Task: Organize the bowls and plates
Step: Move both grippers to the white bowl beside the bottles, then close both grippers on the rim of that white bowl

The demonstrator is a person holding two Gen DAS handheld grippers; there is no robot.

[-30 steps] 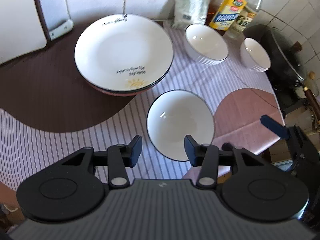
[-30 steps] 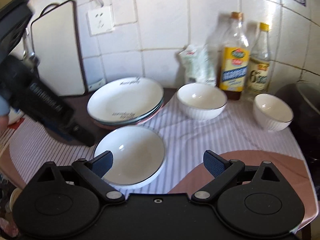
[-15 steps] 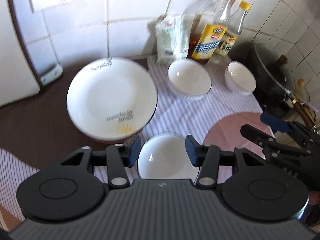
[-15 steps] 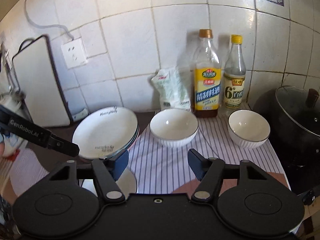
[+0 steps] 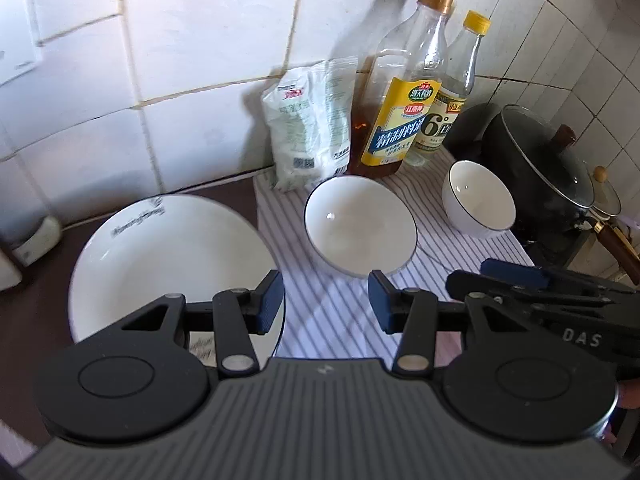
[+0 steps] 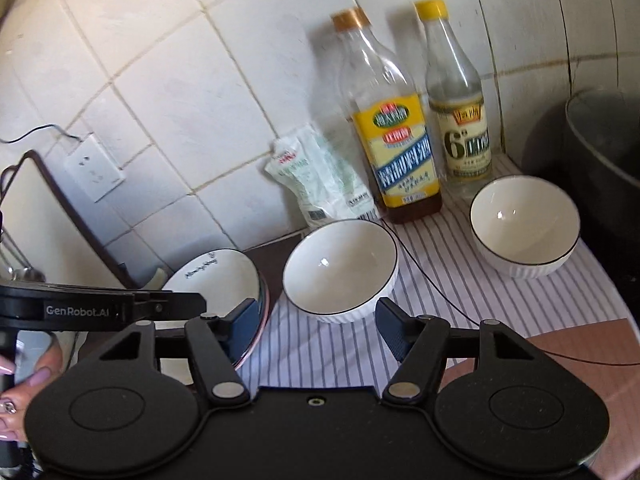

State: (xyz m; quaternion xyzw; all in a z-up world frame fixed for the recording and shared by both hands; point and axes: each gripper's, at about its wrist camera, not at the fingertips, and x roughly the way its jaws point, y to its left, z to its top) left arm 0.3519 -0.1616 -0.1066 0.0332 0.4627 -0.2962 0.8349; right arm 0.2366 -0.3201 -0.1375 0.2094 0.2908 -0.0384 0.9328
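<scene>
Landmark for all positions: the larger white bowl [image 5: 360,226], dark-rimmed, upright on the striped cloth [image 5: 340,300] that covers the bench.

Left tongs [image 5: 326,306]: fingers apart, nothing between them. They hang above the cloth on the near side of the larger bowl. The left blue pad [image 5: 269,301] overlaps the edge of the plate stack in this view; I cannot tell whether it touches.

Right tongs [image 6: 318,330]: fingers apart, nothing gripped. They frame the near rim of the larger bowl [image 6: 341,270] from above and in front; contact not seen.

Plate stack [image 5: 172,264]: left of the larger bowl, just beside it. Top plate is white with dark lettering on the rim. The right wrist view shows further rims under it at the stack's right edge [image 6: 262,300], one pinkish.

Smaller white bowl [image 5: 478,200]: right of the larger bowl, apart from it, upright on the cloth, ribbed outer wall.

Behind the larger bowl, against the tiled wall [image 5: 180,60]: a white packet [image 5: 308,124], a yellow-labelled bottle [image 5: 404,96] holding a little brown liquid, and a yellow-capped clear bottle [image 5: 452,92] marked "6°".

Far right of the larger bowl, past the smaller bowl: a dark pot with glass lid [image 5: 540,168].

Far left, beyond the plates: a wall socket [image 6: 94,168] and a white board [image 6: 40,216] leaning on the wall.
</scene>
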